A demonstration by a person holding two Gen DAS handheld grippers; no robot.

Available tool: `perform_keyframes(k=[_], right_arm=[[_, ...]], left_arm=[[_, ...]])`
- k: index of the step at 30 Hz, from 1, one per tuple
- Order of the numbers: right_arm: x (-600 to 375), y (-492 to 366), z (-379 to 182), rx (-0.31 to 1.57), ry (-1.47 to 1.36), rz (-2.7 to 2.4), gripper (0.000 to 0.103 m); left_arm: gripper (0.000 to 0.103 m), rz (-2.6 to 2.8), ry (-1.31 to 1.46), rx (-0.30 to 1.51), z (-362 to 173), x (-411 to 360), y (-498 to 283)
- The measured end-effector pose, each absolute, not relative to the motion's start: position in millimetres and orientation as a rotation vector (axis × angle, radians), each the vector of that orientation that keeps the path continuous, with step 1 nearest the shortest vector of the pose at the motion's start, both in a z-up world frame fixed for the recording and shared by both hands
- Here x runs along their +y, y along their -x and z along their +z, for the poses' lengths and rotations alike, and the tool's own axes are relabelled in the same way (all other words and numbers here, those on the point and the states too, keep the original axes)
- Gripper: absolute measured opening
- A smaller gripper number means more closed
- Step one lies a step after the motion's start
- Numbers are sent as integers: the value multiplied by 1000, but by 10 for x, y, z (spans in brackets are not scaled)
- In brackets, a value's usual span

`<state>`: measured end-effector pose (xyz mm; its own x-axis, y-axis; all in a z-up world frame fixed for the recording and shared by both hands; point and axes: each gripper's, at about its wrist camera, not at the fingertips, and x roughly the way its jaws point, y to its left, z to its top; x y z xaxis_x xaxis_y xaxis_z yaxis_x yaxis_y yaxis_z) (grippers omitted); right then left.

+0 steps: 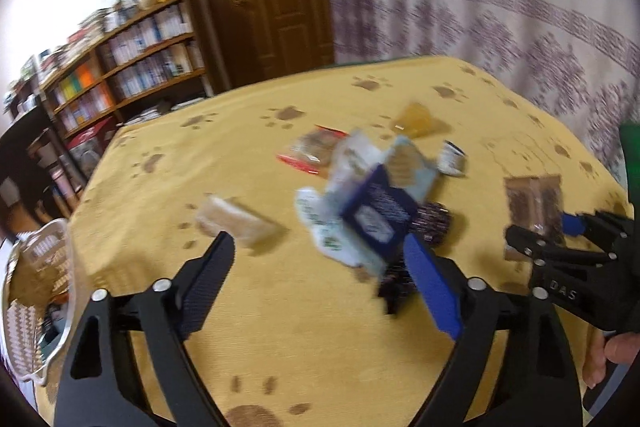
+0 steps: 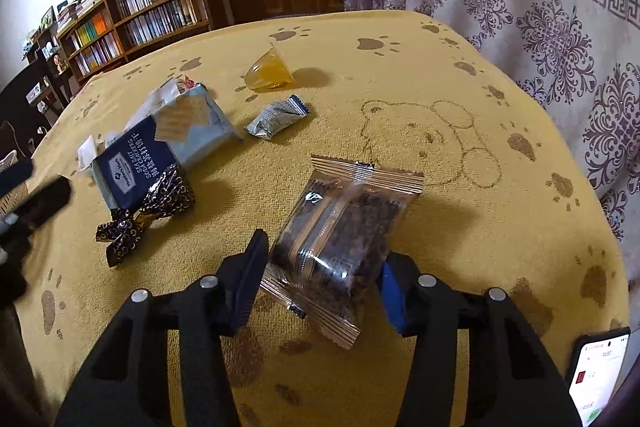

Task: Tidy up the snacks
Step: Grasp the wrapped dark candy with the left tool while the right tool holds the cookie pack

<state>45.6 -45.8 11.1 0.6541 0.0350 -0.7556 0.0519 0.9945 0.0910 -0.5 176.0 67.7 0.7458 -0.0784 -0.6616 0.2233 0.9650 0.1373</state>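
Observation:
My right gripper is shut on a clear packet of dark brown snack, its fingers pressing on both sides. The left wrist view shows that packet held up at the right. My left gripper is open wide over the yellow cloth with nothing between its fingers. Just beyond its blue right finger lie a navy soda cracker pack and dark twisted candies. The cracker pack and candies lie left of the held packet. The left wrist view is blurred.
A white basket holding snacks stands at the table's left edge. Loose on the cloth are a pale wrapped snack, a red-edged packet, a silver packet and a yellow jelly cup. A phone lies at the near right.

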Motion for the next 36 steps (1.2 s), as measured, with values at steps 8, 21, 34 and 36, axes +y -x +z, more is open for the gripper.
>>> perform_keyframes(k=[8,21,34,36], right_arm=[[-569,-457,113,854,-122,-21,51],[-571,-476,100,843,-119,-15,51],[-566,-452,116,828,-122,-12,49],[-563,-438,132,822,-125,-9,48]], left_arm=[[51,-294,-258,792,413,1395,-90],[31,-377,-288,832,192,1116,-243],[20,-379,-173,820,305,1301,-154],[20,-373,-161,807,377,1333,-112]])
